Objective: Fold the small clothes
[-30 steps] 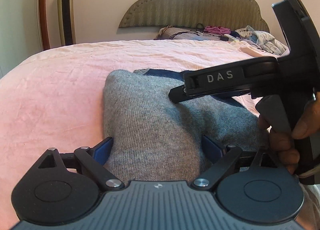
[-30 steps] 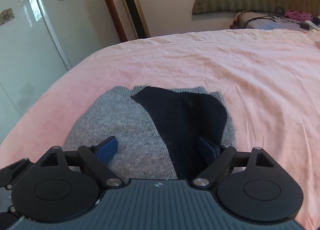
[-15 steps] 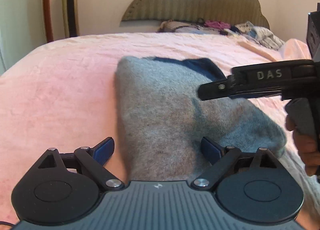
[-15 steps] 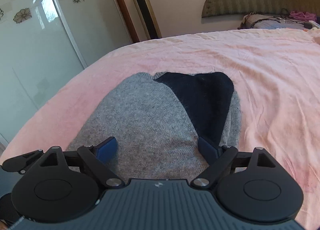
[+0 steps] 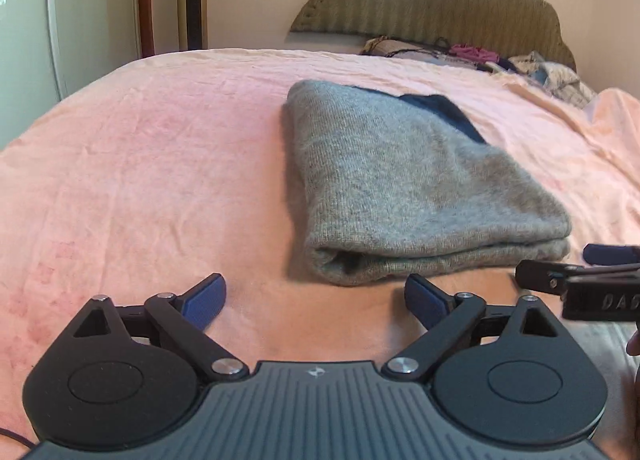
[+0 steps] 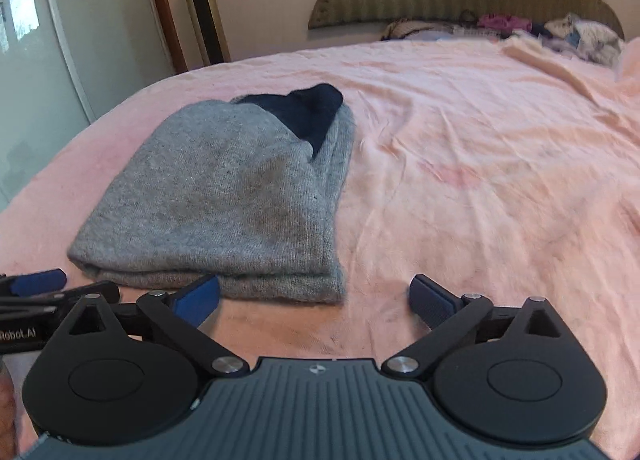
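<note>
A folded grey knit garment with a navy part showing at its far end lies flat on the pink bed sheet. My left gripper hangs just short of its near folded edge. Its jaws are opening, with only sheet between the blue pads. My right gripper sits at the garment's near right corner, jaws also opening and holding nothing. Each gripper shows at the other view's edge: the right gripper and the left gripper.
A padded headboard stands at the far end, with a heap of loose clothes below it. A gold tower appliance and a glass sliding door stand by the wall on the left. Wide bare sheet lies right of the garment.
Both grippers have drawn back off the garment toward the near edge of the bed. The knit was between their fingers; now it lies free ahead. The right gripper dropped from above the garment to beside it.
</note>
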Demonstrator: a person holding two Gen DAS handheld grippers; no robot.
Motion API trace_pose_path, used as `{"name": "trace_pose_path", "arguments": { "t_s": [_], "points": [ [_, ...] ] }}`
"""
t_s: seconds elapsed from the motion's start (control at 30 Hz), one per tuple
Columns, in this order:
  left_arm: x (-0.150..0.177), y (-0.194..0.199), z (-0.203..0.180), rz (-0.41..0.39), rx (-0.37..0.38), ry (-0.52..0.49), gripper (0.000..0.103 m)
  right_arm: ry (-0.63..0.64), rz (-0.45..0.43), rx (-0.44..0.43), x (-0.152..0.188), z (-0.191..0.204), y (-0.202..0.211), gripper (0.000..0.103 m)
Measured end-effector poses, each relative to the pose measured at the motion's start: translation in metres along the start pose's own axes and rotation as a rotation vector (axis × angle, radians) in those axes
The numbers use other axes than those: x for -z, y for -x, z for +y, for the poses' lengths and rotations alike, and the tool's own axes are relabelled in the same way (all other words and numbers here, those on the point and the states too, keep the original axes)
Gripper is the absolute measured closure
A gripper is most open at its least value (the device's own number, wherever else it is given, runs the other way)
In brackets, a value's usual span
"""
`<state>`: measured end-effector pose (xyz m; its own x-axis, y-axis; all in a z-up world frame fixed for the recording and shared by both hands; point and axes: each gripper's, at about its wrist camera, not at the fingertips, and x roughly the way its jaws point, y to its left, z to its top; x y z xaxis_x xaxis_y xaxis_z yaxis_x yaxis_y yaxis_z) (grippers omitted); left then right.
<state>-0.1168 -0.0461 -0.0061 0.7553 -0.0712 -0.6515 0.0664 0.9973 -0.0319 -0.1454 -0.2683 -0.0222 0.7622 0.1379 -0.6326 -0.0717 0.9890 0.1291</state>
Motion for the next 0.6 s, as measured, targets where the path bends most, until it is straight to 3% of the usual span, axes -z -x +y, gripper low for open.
{"name": "trace_pose_path", "arguments": {
  "t_s": [0.1, 0.6],
  "points": [
    [0.0, -0.003, -0.006, 0.015, -0.016, -0.031, 0.0, 0.075, -0.013, 0.068, 0.006, 0.013, -0.005, 0.0],
    [0.002, -0.005, -0.007, 0.009, -0.027, -0.038, 0.0, 0.046, -0.02, 0.091, 0.015, 0.013, 0.004, 0.0]
  ]
}}
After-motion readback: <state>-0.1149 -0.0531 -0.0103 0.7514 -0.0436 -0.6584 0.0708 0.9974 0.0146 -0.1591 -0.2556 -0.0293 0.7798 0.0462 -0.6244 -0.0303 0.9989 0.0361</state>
